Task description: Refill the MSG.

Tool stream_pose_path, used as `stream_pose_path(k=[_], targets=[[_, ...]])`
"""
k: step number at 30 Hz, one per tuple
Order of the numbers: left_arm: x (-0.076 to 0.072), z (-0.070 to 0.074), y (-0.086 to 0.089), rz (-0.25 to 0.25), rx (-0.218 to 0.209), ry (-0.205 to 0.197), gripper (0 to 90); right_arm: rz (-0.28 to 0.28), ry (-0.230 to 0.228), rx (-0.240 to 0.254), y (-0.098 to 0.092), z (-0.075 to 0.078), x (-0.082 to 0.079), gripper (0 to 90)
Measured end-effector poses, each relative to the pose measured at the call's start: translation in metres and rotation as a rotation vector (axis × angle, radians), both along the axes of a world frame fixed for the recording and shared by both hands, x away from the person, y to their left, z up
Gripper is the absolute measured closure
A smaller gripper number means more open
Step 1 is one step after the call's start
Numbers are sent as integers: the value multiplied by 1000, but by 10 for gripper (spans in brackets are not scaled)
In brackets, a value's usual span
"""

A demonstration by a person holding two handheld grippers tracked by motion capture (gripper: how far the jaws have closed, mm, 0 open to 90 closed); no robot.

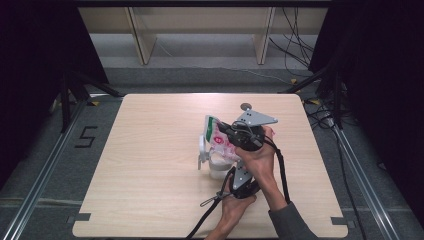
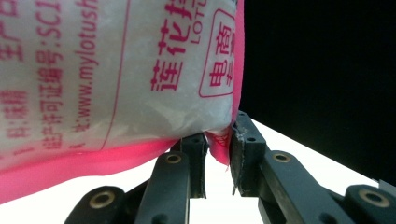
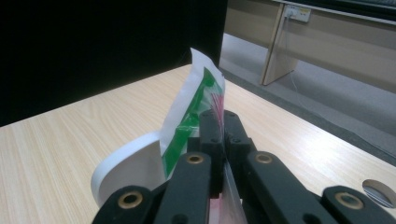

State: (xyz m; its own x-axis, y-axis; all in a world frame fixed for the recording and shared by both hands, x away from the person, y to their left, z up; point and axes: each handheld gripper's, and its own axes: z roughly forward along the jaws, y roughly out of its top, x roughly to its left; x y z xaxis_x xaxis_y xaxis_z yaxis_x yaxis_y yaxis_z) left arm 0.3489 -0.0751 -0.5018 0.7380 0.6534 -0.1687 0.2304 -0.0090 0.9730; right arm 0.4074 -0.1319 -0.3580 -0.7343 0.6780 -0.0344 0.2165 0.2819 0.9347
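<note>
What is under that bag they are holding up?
A white cup stands on the table under the bag, which both grippers pinch: the left gripper at a pink corner, the right gripper at its green-and-white edge. The bag covers the cup's inside.

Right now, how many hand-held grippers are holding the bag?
2: the right hand-held gripper pinches the bag at its upper green edge; the left hand-held gripper pinches its lower pink corner.

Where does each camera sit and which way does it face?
High view: above the person's side, looking forward and down at the table; forearms, both grippers.
Left gripper view: on the left gripper, its jaws pinching the bag.
Right gripper view: on the right gripper, clamped on the bag's edge, white cup beyond.
Shared: the bag.
</note>
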Motion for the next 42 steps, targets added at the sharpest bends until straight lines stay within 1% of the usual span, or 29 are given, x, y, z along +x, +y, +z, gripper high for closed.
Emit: stream_pose_path(k=[2,3,4,7,8,9,11,12,13,15,16,17,19,20,21,23,25,26,27,28,30,31,35,36,37,38,40,41,42], targets=[[0,1,0,-1,-1,-3,771,-9,12,19,-1,1,-1,900],[0,1,0,1,-6,-3,771,23,-19,7,-2,2,1,900],[0,1,0,1,-6,-3,771,11,-25,2,-1,2,0,900],[0,1,0,-1,-3,3,771,15,-18,-18,0,1,1,900],[0,0,0,-1,-2,1,770,3,-29,-8,1,0,1,900],[0,0,0,0,-2,1,771,10,-20,-11,0,0,1,900],[0,0,0,1,-2,2,771,18,-22,-8,0,0,2,900],[0,1,0,-2,-6,-1,771,-6,9,14,-1,1,-1,900],[0,1,0,3,-4,-3,771,18,-13,9,-1,1,1,900],[0,1,0,3,-7,-3,771,20,-19,-7,-1,2,0,900],[0,1,0,3,-7,-3,771,8,-3,-2,0,2,-1,900],[0,1,0,2,-4,-1,771,9,2,0,1,2,-1,900],[0,0,-1,3,-9,-4,771,14,-2,5,1,1,0,900],[0,0,-1,3,-11,-5,771,8,6,-4,0,2,-1,900],[0,1,0,4,-8,-4,771,10,-1,-4,0,2,-1,900],[-1,2,0,6,-11,-4,771,11,3,4,0,3,-2,900],[0,1,0,7,-16,-6,771,21,-18,-2,2,3,-2,900],[0,1,-1,7,-20,-6,772,3,-16,1,2,3,-3,900],[0,2,-1,8,-18,-5,772,13,-26,-7,2,3,-3,900],[0,2,-1,6,-19,-4,772,5,-13,-2,2,3,-3,900],[0,1,-2,7,-20,-5,772,15,-19,-5,2,3,-2,900],[0,1,-2,7,-18,-5,771,5,-26,-7,2,2,-2,900],[0,2,-3,5,-19,-6,771,16,-13,-13,1,3,-1,900],[0,2,-3,6,-20,-6,771,16,-15,-16,1,3,-1,900],[0,2,-3,5,-22,-4,771,17,-30,-23,0,3,0,900],[0,2,-3,5,-21,-3,771,14,-9,-13,1,3,-1,900],[0,2,-3,3,-20,-4,771,13,-12,-15,0,3,-1,900],[-2,3,-3,20,-3,2,771,15,-11,-12,0,3,-1,900],[-1,2,-3,13,-6,0,771,15,-11,-15,0,3,-1,900]])
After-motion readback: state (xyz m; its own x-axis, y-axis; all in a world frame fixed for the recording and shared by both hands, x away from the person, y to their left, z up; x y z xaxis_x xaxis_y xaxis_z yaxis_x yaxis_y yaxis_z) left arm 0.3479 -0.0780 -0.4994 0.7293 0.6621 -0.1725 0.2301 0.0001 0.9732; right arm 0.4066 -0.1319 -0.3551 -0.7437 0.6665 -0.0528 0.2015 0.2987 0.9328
